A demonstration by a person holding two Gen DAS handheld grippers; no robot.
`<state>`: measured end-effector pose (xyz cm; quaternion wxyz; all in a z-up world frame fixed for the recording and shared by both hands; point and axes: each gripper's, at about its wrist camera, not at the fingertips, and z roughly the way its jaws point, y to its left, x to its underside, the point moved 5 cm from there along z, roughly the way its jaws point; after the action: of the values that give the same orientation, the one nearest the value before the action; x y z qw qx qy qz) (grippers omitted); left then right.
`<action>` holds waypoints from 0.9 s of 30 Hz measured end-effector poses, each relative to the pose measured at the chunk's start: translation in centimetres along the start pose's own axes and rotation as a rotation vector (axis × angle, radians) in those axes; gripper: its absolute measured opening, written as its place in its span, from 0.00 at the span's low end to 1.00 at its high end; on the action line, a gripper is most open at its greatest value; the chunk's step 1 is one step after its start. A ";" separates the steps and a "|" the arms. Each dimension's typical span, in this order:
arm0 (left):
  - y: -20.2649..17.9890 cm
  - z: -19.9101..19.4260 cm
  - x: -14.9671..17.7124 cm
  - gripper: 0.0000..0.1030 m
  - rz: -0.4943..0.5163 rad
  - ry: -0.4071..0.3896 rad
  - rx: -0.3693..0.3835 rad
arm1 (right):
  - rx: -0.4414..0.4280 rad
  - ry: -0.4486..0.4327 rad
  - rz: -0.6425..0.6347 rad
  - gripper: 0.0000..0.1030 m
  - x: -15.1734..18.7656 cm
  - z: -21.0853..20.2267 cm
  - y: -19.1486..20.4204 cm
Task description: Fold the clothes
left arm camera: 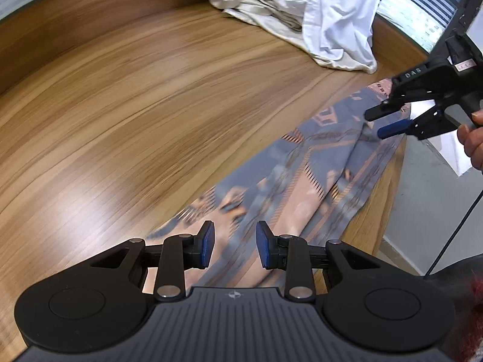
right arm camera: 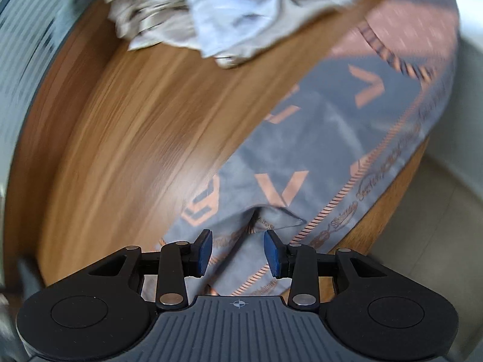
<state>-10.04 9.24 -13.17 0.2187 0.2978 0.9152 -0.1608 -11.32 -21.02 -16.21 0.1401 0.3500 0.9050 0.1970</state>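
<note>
Two garments share the brown wood-grain table [left arm camera: 120, 105]. Larger is the long grey-blue cloth with salmon-pink geometric print [left arm camera: 302, 187], lying in a loosely gathered strip along the table's edge. Beyond it, well apart, sits a crumpled heap of white and cream clothing [left arm camera: 302, 9]. Left gripper [left arm camera: 235, 249] and right gripper [right arm camera: 238, 252] hang above opposite ends of the printed cloth, blue pads parted, nothing between them. Risk: pinching a single layer would probably drag the strip askew or off the edge.
</note>
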 end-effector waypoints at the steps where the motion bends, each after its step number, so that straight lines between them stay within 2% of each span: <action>1: -0.5 0.6 -0.5 0.33 0.002 0.004 0.001 | -0.008 0.010 0.036 0.40 -0.3 0.3 -0.2; 5: -2.0 2.4 -2.1 0.33 -0.012 0.017 0.007 | -0.013 0.041 0.112 0.39 -1.4 1.5 -0.5; 11: -3.3 4.8 -4.0 0.33 -0.051 0.040 0.012 | 0.006 0.053 0.080 0.37 -2.4 2.6 -0.2; 12: -3.4 5.1 -4.2 0.33 -0.055 0.046 0.015 | 0.002 0.060 0.078 0.34 -2.5 2.7 -0.2; 14: -3.6 5.8 -4.6 0.33 -0.061 0.060 0.023 | -0.004 0.081 0.073 0.14 -2.7 3.1 -0.2; 18: -4.1 6.5 -5.0 0.33 -0.069 0.066 0.060 | -0.028 0.099 0.048 0.04 -3.0 3.3 0.0; 19: -4.3 6.5 -5.1 0.31 -0.065 0.060 0.069 | -0.043 0.093 0.033 0.04 -3.1 3.1 0.2; 20: -4.6 6.4 -5.2 0.17 -0.058 0.051 0.082 | -0.061 0.086 0.018 0.04 -3.2 2.8 0.5; 22: -5.1 5.8 -5.3 0.07 -0.047 0.028 0.105 | -0.101 0.069 -0.029 0.04 -3.4 2.1 1.2; 24: -5.7 5.2 -5.5 0.07 -0.039 0.008 0.137 | -0.155 0.040 -0.075 0.04 -3.6 1.1 2.0; 27: -6.7 4.5 -5.4 0.06 -0.041 0.012 0.235 | -0.183 0.002 -0.154 0.04 -4.0 0.0 2.5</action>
<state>-8.86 -0.43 -13.23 0.1734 0.3036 0.8973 -0.2694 -6.99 -22.05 -14.60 0.1855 0.2651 0.9075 0.2679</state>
